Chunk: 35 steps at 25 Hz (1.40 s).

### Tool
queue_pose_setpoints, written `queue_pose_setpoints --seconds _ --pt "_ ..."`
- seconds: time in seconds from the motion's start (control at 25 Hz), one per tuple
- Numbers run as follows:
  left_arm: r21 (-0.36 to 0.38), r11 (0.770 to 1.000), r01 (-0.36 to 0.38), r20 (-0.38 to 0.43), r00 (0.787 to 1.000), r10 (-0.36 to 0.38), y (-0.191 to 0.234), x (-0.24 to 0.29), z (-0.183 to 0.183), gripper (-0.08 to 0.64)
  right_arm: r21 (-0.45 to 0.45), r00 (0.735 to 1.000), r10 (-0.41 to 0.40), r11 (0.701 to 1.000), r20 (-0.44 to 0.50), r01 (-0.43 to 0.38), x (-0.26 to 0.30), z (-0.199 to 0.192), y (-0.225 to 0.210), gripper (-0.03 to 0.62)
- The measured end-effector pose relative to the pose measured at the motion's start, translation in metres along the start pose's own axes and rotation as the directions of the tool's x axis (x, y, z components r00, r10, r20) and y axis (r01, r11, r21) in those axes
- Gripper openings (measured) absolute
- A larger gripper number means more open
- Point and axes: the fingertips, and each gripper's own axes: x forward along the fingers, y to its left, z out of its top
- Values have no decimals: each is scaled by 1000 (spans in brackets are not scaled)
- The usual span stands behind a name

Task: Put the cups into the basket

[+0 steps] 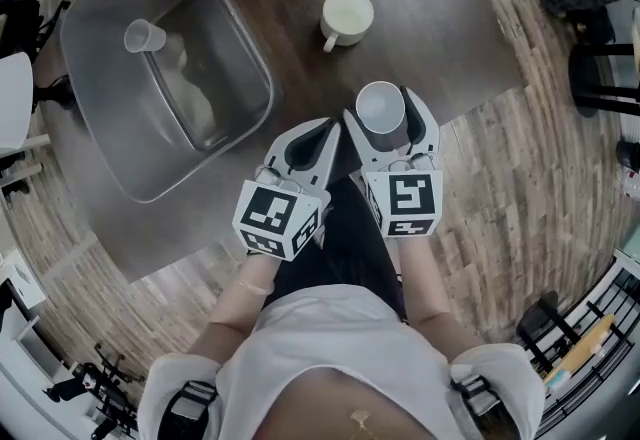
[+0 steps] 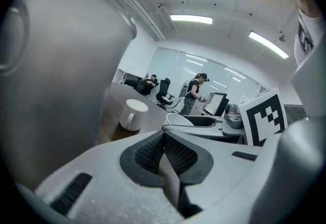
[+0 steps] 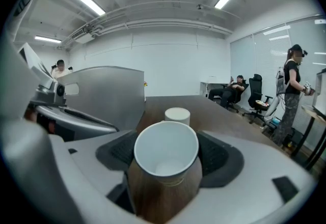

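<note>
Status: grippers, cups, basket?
Right hand-held gripper shut on brown paper cup. Left hand-held gripper shut, empty. White mug on brown table; small clear cup in grey plastic basket. Nothing blocking.

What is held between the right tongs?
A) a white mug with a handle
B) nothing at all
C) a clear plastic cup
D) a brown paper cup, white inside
D: the right tongs are closed on a paper cup with a brown wall and white inside; the mug stands apart on the table.
</note>
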Motion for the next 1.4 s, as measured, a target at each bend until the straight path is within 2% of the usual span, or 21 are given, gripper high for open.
queue_pose_setpoints --seconds 0.44,0.6,0.72,1.04,1.4 --pt "61 991 117 52 991 -120 -44 -18 50 9 -32 997 -21 999 68 23 -25 65 -5 370" --pt "124 981 150 80 984 -160 -55 -28 76 9 -55 997 -4 998 81 9 -37 93 -4 369" --pt "139 977 162 122 976 -179 -60 -37 98 9 -55 995 22 998 93 -17 -49 113 -1 370" --pt "197 971 135 240 954 -182 -57 -65 158 9 -111 986 89 991 141 -74 -73 170 7 369" --pt "197 976 93 319 935 -154 -36 -95 185 9 -152 975 153 980 163 -128 -69 198 37 368"
